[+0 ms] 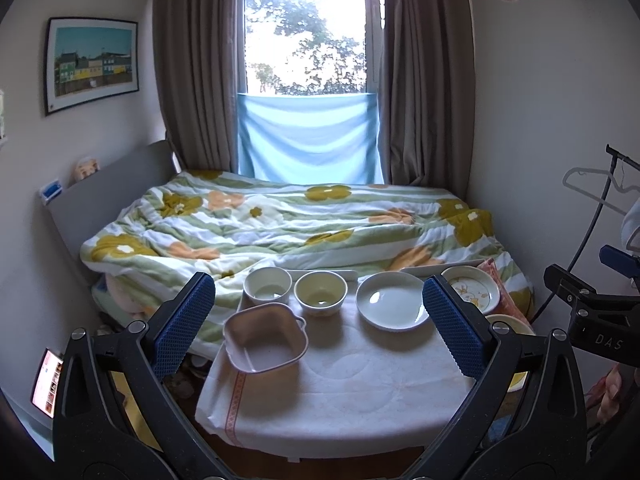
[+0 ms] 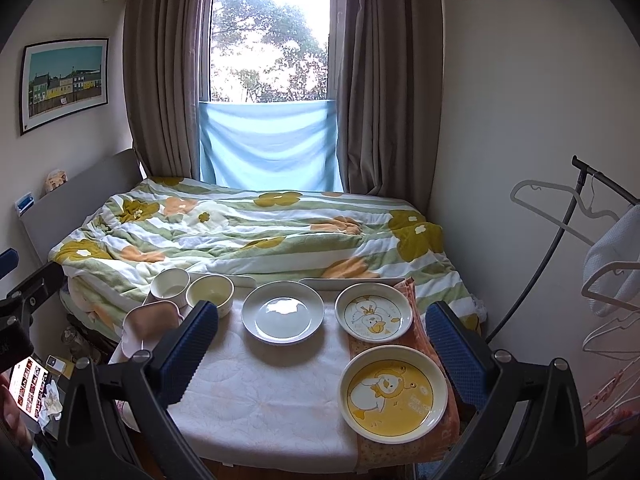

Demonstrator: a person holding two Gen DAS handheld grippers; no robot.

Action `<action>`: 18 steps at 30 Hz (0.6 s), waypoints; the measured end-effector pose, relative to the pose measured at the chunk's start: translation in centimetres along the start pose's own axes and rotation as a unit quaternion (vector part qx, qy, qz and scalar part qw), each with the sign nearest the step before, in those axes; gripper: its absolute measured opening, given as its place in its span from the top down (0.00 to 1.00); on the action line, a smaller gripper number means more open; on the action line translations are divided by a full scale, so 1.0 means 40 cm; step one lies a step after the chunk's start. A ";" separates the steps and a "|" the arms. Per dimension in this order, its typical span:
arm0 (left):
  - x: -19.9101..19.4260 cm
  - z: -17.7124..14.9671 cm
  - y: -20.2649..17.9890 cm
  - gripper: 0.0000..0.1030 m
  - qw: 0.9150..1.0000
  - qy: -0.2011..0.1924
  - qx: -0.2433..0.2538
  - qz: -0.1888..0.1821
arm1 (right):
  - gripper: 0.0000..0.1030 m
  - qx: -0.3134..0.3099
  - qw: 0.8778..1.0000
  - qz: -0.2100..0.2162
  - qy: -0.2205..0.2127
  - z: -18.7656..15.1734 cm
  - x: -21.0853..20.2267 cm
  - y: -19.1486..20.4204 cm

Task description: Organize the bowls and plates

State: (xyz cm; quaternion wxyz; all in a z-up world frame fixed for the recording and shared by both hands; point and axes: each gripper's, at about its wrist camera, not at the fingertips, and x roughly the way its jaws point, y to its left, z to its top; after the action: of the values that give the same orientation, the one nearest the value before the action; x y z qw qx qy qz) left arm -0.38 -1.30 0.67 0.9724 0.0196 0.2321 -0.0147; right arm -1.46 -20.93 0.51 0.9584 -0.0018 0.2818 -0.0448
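Note:
A small table (image 1: pixel 340 392) with a white cloth stands before the bed. On it are a white bowl (image 1: pixel 267 289), a cream bowl (image 1: pixel 320 293), a square pink bowl (image 1: pixel 264 338), a white plate (image 1: pixel 392 300) and a duck-print plate (image 1: pixel 474 290). The right wrist view shows the same white plate (image 2: pixel 283 312), the duck-print plate (image 2: pixel 373 317) and a yellow duck plate (image 2: pixel 393 392) at the near right. My left gripper (image 1: pixel 320 332) is open and empty, above the table's near side. My right gripper (image 2: pixel 324 356) is open and empty, held back from the plates.
The bed with a flowered quilt (image 1: pixel 280 224) lies behind the table. A clothes rack with hangers (image 2: pixel 600 240) stands at the right wall. A lit phone (image 2: pixel 28 384) is at the lower left. An orange patterned cloth (image 2: pixel 416 440) lies under the right-hand plates.

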 end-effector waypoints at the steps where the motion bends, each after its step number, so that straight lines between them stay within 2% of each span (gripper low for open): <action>1: -0.001 0.000 -0.001 0.00 1.000 0.000 0.000 0.000 | 0.00 0.000 1.000 -0.001 0.001 0.002 0.001 0.000; 18: -0.009 -0.001 0.003 0.00 1.000 -0.007 -0.007 0.002 | 0.00 0.000 1.000 0.001 0.003 -0.004 -0.007 -0.002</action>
State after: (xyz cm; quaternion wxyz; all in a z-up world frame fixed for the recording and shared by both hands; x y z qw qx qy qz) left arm -0.71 -1.17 0.78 0.9742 0.0131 0.2250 -0.0110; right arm -1.78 -20.99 0.53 0.9577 -0.0019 0.2844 -0.0442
